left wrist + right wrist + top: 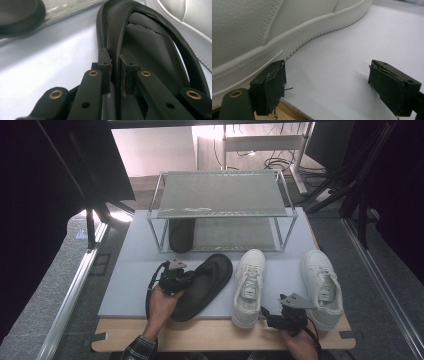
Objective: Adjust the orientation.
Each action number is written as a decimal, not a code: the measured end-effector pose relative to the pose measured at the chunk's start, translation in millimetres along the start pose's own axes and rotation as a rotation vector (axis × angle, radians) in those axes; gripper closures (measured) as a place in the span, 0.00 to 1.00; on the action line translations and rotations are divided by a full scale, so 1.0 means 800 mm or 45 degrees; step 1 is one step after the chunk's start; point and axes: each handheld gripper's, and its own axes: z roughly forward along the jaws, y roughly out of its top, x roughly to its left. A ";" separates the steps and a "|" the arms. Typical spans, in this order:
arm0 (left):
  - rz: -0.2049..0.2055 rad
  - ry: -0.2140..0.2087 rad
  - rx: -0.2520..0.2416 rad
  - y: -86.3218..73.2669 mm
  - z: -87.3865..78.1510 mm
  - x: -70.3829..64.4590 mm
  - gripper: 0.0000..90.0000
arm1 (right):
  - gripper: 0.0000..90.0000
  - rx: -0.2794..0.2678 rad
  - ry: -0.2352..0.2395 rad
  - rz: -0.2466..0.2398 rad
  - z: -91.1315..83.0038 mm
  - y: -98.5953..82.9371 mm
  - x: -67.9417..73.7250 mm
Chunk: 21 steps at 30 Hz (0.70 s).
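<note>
Left tongs [186, 276], held in the person's left hand [161, 304], are closed on the strap of the dark flip-flop [205, 285]; in the left gripper view the two jaws stand nearly together with the strap pinched between their pads [106, 75], and the flip-flop [150, 47] extends forward and to the right of them, its sole lying on the grey mat [135, 280] that covers the tabletop [210, 337]. Right tongs [263, 312], held in the person's right hand [300, 342], are wide open and hold nothing; in the right gripper view the jaws stand well apart, with bare mat [332, 65] between them. The left pad [272, 85] lies just beside the sole edge of the nearer white sneaker [262, 35], though contact cannot be told; the right jaw is clear of it. In the high view this sneaker [248, 287] lies between the two tongs, just right of the flip-flop, and a second white sneaker [322, 287] lies beyond and to the right of the right tongs. Ahead of both tongs stands a two-tier metal shoe rack [220, 195], with a second dark flip-flop [181, 235] on its lower shelf, ahead of the left tongs.
</note>
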 end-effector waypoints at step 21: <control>-0.083 0.093 -0.078 0.035 0.008 0.022 0.90 | 0.17 0.000 0.000 0.000 0.000 0.000 0.000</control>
